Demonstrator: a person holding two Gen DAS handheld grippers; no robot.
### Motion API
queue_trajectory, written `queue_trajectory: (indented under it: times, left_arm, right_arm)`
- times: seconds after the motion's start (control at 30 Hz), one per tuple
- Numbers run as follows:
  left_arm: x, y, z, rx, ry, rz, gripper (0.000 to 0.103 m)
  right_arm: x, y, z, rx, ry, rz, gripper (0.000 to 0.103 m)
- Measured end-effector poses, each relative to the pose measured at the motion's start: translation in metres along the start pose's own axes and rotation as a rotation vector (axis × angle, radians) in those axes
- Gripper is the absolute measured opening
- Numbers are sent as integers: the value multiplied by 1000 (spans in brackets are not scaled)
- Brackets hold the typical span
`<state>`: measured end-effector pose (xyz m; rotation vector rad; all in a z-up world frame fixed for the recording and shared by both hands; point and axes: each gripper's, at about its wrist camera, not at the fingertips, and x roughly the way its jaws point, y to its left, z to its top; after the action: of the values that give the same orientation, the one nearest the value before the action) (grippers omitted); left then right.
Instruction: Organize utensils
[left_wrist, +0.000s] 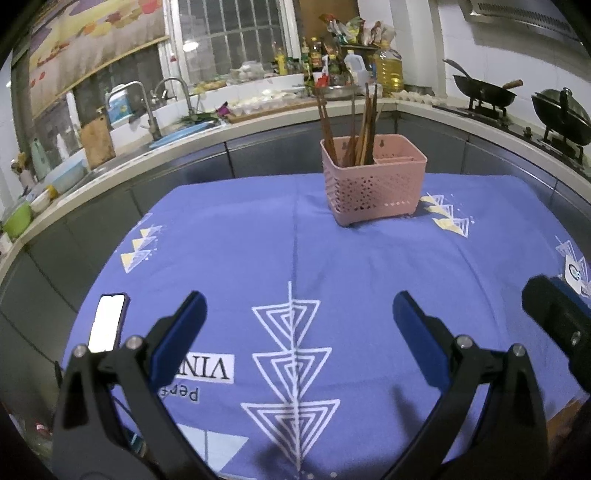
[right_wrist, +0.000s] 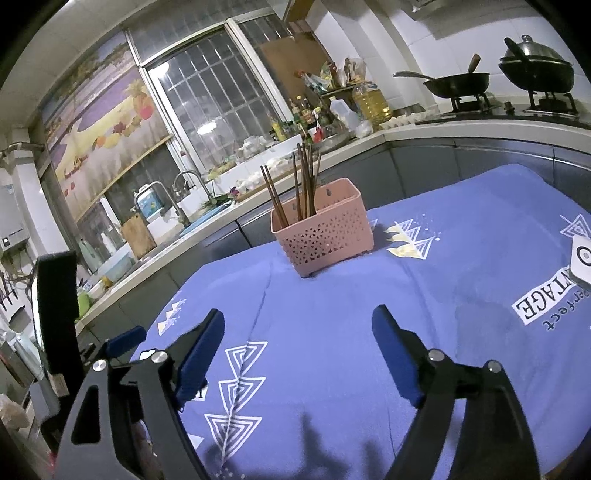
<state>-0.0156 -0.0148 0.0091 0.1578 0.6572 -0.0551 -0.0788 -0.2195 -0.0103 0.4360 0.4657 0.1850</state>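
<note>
Both my left gripper (left_wrist: 299, 314) and right gripper (right_wrist: 297, 332) hover, jaws spread wide, empty. Chopsticks (left_wrist: 364, 125) at twelve o'clock in the pink basket (left_wrist: 373, 188) look light, stiff, slippery (pinch mid-shaft).

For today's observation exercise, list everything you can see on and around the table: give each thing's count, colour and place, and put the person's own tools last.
Basket: one, pink, perforated, far middle of the table, two compartments.
Chopsticks: a bundle, exact count unclear, brown, standing in the basket's left compartment.
Tablecloth: one, blue with white triangle prints, covering the table.
Phone: one, dark frame with a lit white screen, lying on the cloth's near left edge.
Woks: two, black, on the stove at the far right; the right one has a lid.
Oil bottle: one, yellow, on the counter behind the basket.
Taps: two, metal, at the sink on the left.
Left gripper: one, black with blue pads, open, empty.
Right gripper: one, same colours, open, empty.
</note>
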Motion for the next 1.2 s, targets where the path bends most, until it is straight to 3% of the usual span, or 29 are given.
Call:
queue_trajectory:
  times: [0.33,1.2]
  left_arm:
    - [1,-7,1,46,23,-23,97]
    - [2,19,4,5,10,50,97]
  right_arm:
    - [0,1,3,8,14,-1,82]
    - [9,17,12,-39,17,37,82]
